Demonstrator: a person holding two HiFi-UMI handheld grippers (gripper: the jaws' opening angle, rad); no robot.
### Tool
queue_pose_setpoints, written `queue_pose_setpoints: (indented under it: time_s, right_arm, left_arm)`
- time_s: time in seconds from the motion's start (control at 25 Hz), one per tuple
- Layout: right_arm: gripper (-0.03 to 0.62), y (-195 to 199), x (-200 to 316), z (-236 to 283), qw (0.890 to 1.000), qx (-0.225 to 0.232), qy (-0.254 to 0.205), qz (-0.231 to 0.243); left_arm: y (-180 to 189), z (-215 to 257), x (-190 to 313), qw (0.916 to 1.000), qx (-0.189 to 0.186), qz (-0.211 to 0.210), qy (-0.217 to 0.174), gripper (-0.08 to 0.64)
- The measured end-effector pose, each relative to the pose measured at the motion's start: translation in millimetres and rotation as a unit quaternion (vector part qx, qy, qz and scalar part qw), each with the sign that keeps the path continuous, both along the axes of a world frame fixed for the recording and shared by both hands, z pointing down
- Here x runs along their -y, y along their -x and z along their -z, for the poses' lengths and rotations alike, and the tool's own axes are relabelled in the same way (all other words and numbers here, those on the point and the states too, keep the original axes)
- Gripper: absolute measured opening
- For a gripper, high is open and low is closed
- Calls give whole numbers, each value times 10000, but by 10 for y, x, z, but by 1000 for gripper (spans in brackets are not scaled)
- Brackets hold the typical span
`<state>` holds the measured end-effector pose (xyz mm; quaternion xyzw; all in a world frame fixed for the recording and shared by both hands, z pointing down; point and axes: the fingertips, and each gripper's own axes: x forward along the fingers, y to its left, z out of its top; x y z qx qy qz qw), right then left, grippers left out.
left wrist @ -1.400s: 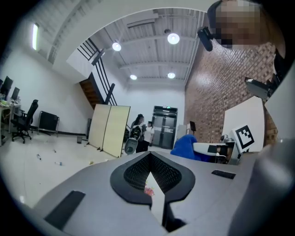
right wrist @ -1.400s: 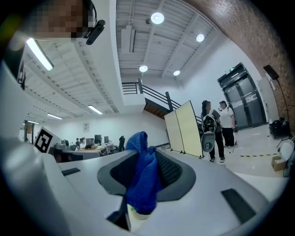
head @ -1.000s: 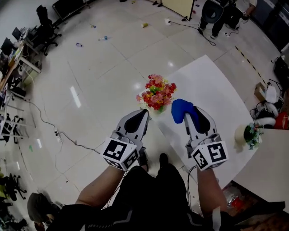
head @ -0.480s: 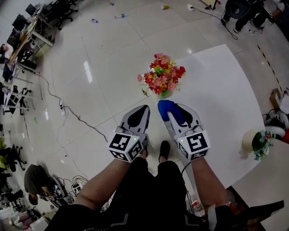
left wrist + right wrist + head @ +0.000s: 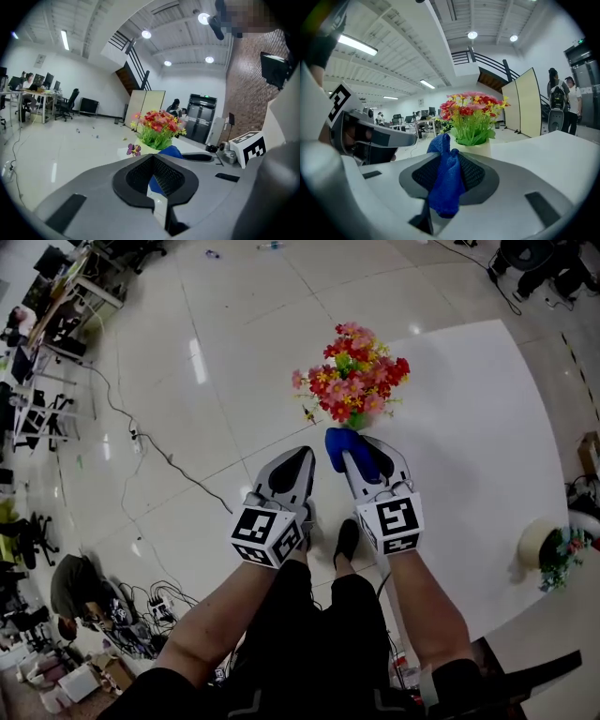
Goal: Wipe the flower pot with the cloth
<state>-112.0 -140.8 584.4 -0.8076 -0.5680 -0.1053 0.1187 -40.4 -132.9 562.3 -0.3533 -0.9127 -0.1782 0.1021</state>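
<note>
The right tool (image 5: 351, 442) has its jaws pressed together on a blue cloth (image 5: 446, 180). The cloth bunches up above the jaw tips, and a fold of it hangs down through the opening between the jaws. Just ahead of the cloth stands the cream flower pot (image 5: 475, 149), upright near the left edge of the white counter (image 5: 469, 427). It is filled with red, pink and yellow flowers (image 5: 352, 371) over green leaves. From the head view the blooms cover most of the pot. The cloth sits right at the pot's near side, but no view shows whether the two touch. The left tool (image 5: 298, 460) is held beside the right one, a little to its left and over the tiled floor (image 5: 216, 409). Its jaws are closed against each other with nothing between them; the left gripper view shows only the blue cloth and the counter through the gap behind the tips. Both tools point forward toward the pot, with their marker cubes nearest the person's forearms. A smaller potted plant (image 5: 548, 554) stands well apart on the counter's right side.
</note>
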Motion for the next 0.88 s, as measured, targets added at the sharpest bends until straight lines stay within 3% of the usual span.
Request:
queue_pose_setpoints:
  time_s: [0.44,0.88]
  right_arm:
    - [98,313,0,-56,9994,-96,69,-315]
    - [98,854,28,9,9943,-252,144,-1028]
  left_arm:
    - [232,-115,104,9998,-23,-154,-77,-3]
    - [518,-65,216,9993,-2,-373,-83,-3]
